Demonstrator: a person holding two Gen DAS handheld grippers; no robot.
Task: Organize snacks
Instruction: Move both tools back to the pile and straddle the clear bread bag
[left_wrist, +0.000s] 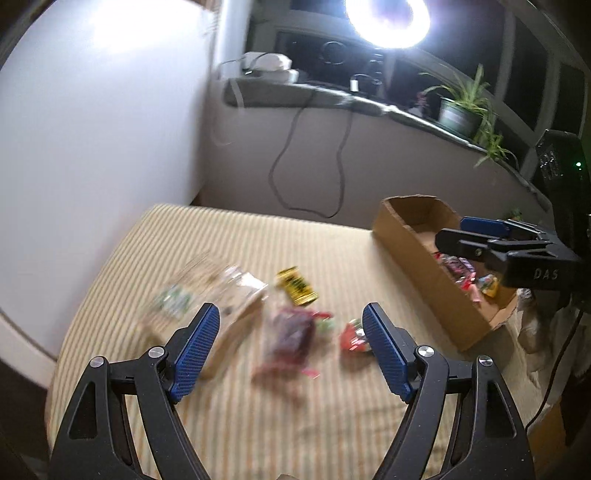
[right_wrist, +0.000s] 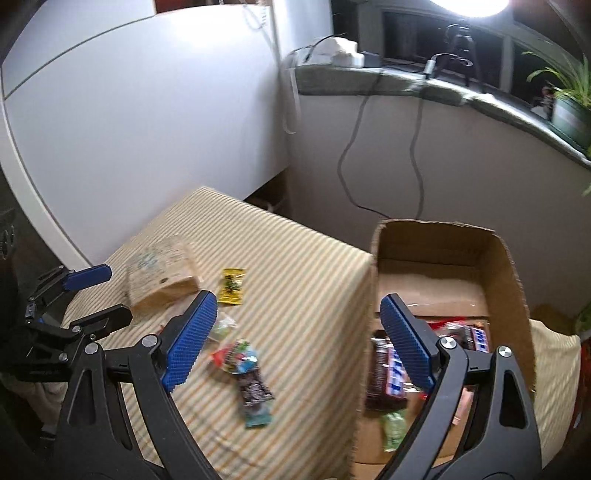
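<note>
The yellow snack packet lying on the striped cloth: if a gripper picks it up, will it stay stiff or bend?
The yellow snack packet looks small, thin and flat, so it is probably light and may flex. Its crimped ends suggest a film wrapper, possibly slippery. Lying flat on the striped cloth, it should slide rather than roll.

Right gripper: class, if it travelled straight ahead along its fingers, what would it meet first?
Probably the near wall of the cardboard box, which sits between the open right gripper fingers; depth is unclear, so this is hedged.

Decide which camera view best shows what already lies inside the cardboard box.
The right wrist view: it looks down into the cardboard box, showing wrapped bars. The left wrist view sees the box side-on, with the right hand-held gripper partly hiding its contents.
</note>
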